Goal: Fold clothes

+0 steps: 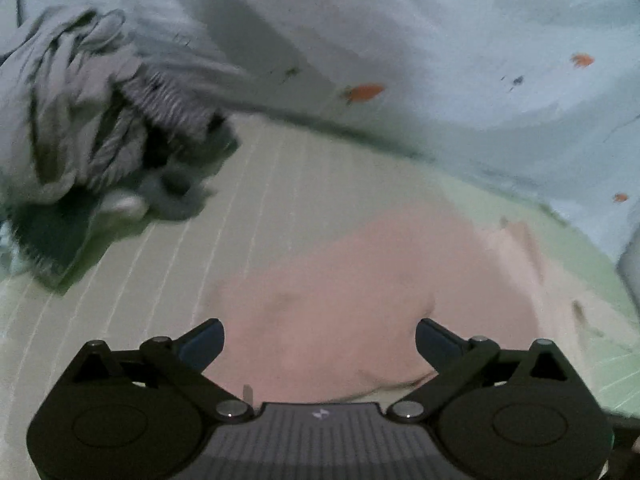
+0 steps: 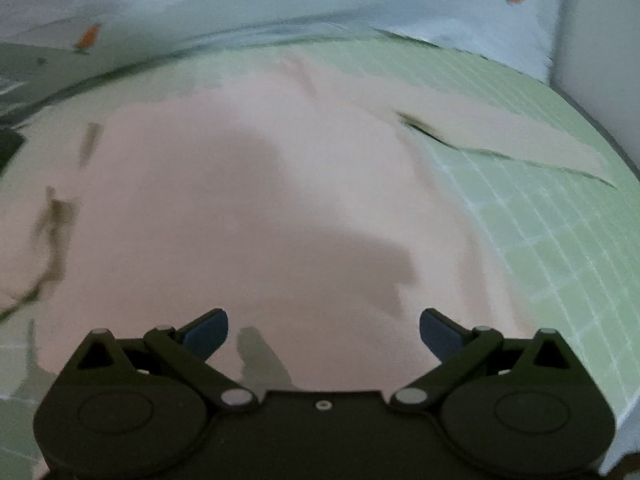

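Pale green cutting mat [image 1: 256,216] with a white grid, bordered at its far edge by a light blue sheet [image 1: 460,40] printed with small orange motifs; four motifs visible in the left wrist view, two in the right. One pink garment [image 2: 248,184] lies spread flat on the mat, one sleeve [image 2: 520,140] extending to the right over the grid. One heap of grey clothes [image 1: 80,112], crumpled and partly ribbed, rests at the left of the mat against the sheet, well apart from the pink garment; the number of pieces in it cannot be told through the blur. Left gripper [image 1: 320,342]: jaws wide apart, nothing between them, directed along the mat with the near edge of the pink garment [image 1: 360,280] just ahead of its blue-padded fingertips [image 1: 202,342]. Right gripper [image 2: 324,334]: jaws likewise wide and empty, poised over the body of the garment, its shadow falling on the cloth; contact with the fabric cannot be told
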### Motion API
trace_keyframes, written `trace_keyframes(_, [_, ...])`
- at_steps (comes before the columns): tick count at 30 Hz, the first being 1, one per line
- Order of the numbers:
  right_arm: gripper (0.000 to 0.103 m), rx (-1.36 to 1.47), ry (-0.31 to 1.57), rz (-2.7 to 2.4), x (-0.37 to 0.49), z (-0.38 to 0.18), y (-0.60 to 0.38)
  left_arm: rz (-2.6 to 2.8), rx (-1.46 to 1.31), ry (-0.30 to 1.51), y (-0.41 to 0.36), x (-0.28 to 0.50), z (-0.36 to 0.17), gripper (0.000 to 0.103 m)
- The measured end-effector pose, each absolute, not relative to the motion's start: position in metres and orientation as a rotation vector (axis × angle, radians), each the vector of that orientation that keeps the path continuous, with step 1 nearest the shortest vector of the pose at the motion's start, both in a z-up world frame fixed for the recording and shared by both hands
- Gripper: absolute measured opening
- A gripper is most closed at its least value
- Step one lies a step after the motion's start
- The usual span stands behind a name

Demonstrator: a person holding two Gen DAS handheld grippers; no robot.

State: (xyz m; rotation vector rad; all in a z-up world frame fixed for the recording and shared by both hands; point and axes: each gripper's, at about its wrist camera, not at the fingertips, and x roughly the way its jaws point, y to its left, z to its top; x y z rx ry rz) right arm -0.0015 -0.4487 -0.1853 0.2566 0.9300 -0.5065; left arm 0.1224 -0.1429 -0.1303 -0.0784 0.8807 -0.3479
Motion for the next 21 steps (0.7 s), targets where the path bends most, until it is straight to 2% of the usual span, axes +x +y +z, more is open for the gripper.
trace_keyframes(3, [0.102, 0.251, 0.906, -0.408, 0.022, -0.181, -0.430, -0.284, -0.062, 0.916, -0.132, 0.125, -0.136, 0.101])
trace_keyframes(5, [0.094, 0.240, 0.888, -0.319, 0.041, -0.179, -0.413, -0.242, -0.053, 0.938, -0.124, 0.127, -0.140, 0.101])
trace_keyframes(9, [0.088, 0.135, 0.855, -0.122, 0.076, -0.177, -0.372, -0.213, -0.074, 0.939, -0.114, 0.127, -0.139, 0.101])
trace_keyframes(12, [0.080, 0.072, 0.853, -0.024, 0.093, -0.181, -0.343, -0.196, -0.065, 0.935, -0.112, 0.123, -0.138, 0.101])
trace_keyframes(14, [0.068, 0.035, 0.875, 0.004, 0.102, -0.188, -0.331, -0.183, -0.065, 0.936, -0.112, 0.123, -0.137, 0.101])
trace_keyframes(16, [0.041, 0.024, 0.902, 0.015, 0.110, -0.196, -0.325, -0.181, -0.070, 0.929, -0.113, 0.122, -0.135, 0.101])
trace_keyframes(17, [0.038, 0.031, 0.901, 0.027, 0.109, -0.198, -0.325, -0.184, -0.069, 0.924, -0.114, 0.119, -0.134, 0.101])
trace_keyframes(18, [0.029, 0.034, 0.887, 0.041, 0.107, -0.198, -0.325, -0.186, -0.068, 0.919, -0.116, 0.117, -0.132, 0.101])
trace_keyframes(19, [0.010, 0.029, 0.870, 0.049, 0.105, -0.196, -0.327, -0.188, -0.066, 0.913, -0.118, 0.114, -0.131, 0.101])
trace_keyframes(21, [0.005, 0.015, 0.834, 0.061, 0.100, -0.191, -0.330, -0.186, -0.055, 0.902, -0.124, 0.106, -0.129, 0.101])
